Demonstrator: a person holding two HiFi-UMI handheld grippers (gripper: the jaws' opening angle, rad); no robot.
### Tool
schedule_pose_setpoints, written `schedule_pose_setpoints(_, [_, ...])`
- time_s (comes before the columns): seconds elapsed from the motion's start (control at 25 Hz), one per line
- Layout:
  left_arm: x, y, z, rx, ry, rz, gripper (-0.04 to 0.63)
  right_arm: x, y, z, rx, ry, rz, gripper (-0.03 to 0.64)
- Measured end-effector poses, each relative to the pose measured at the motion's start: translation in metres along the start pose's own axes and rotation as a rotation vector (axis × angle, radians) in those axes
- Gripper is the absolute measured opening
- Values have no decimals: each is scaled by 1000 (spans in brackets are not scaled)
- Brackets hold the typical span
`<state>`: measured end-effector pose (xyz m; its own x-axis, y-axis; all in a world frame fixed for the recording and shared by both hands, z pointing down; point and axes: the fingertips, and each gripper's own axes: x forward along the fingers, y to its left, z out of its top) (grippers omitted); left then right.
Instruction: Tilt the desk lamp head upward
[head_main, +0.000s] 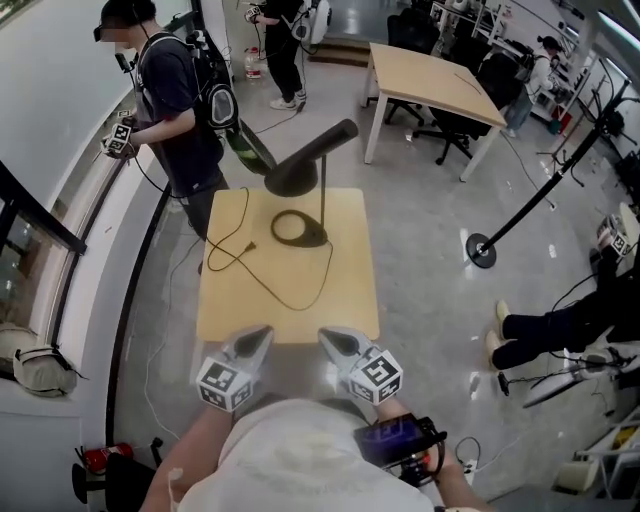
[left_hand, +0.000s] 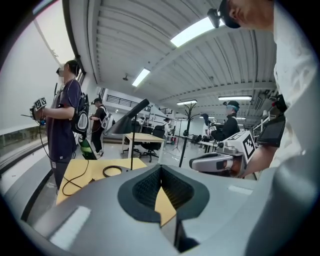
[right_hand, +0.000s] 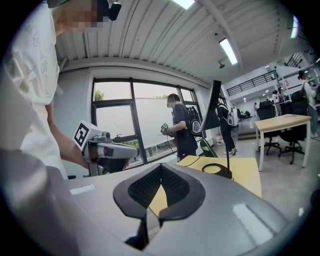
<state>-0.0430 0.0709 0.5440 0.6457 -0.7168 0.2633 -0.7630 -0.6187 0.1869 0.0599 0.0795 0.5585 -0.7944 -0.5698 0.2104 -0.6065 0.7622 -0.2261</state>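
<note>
Two grippers, both with jaws fully together and nothing between them. Left gripper and right gripper sit side by side over the near edge of the yellow tabletop, pointing toward the lamp. Desk lamp stands on the far half, well apart from both. Ring base right of centre, thin pole upright, dark lamp head out to the left, facing down. Black cable loops across the tabletop left of the base. A person stands by the far-left corner.
</note>
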Motion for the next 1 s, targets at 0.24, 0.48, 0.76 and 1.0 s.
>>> schedule_pose_setpoints(0.24, [31, 5, 7, 10, 11, 3, 2, 6, -36, 4, -21, 20, 22, 12])
schedule_pose_setpoints(0.48, [49, 22, 9, -8, 29, -23, 2, 15, -59, 1, -9, 53, -11, 12])
schedule_pose_setpoints(0.76, [90, 56, 15, -17, 53, -110, 2, 36, -91, 16, -66, 98, -90, 12])
schedule_pose_setpoints(1.0, [127, 83, 35, 7, 43, -215, 2, 50, -122, 39, -130, 137, -175, 12])
